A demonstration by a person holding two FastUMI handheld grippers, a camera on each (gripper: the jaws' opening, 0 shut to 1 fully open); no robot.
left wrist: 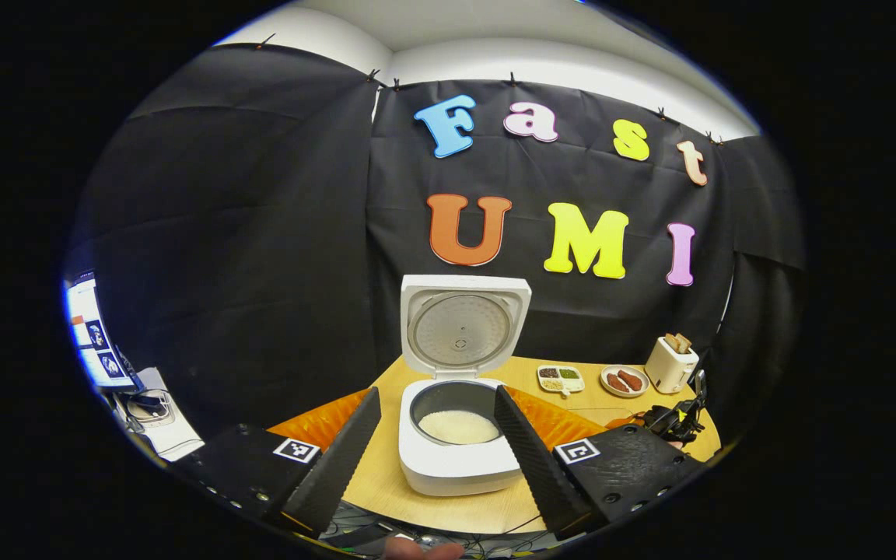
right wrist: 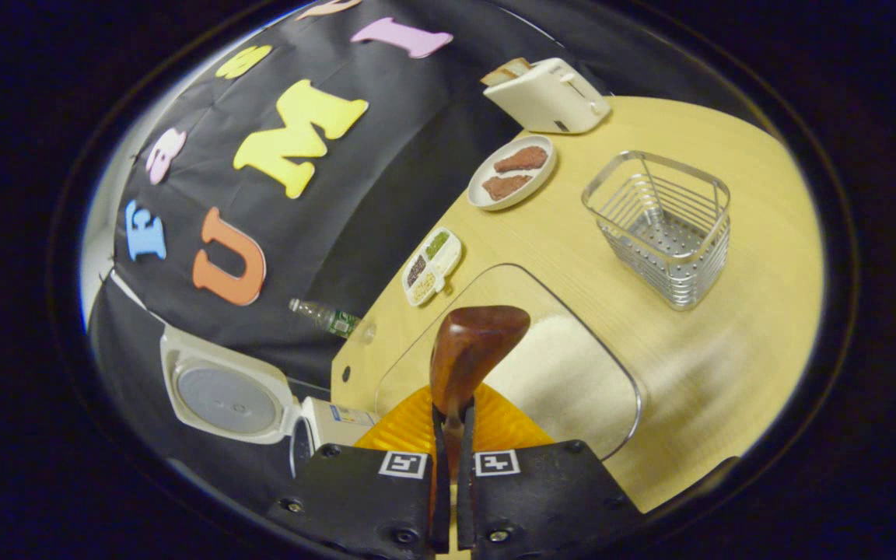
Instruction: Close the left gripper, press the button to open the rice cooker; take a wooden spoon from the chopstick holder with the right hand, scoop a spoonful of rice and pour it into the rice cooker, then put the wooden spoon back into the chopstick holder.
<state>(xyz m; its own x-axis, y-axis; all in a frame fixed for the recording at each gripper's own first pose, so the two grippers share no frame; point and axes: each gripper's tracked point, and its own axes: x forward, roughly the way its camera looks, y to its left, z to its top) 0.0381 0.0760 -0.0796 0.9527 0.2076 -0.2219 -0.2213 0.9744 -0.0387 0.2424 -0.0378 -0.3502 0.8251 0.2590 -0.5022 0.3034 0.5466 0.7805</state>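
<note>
With the rice cooker [left wrist: 460,420] already open beyond the spread left gripper [left wrist: 436,443], the right gripper [right wrist: 452,435], clamped on the wooden spoon [right wrist: 470,354], seems about to scoop from the rice container [right wrist: 572,373] at its one o'clock.

From my seat, the brown wooden spoon [right wrist: 473,350] had its handle hidden between the right tongs [right wrist: 452,435], and the white rice cooker [right wrist: 238,397] body was cut off behind them.

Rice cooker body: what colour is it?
White, with a dark grey inner pot; the rice cooker shows best in the left gripper view.
</note>
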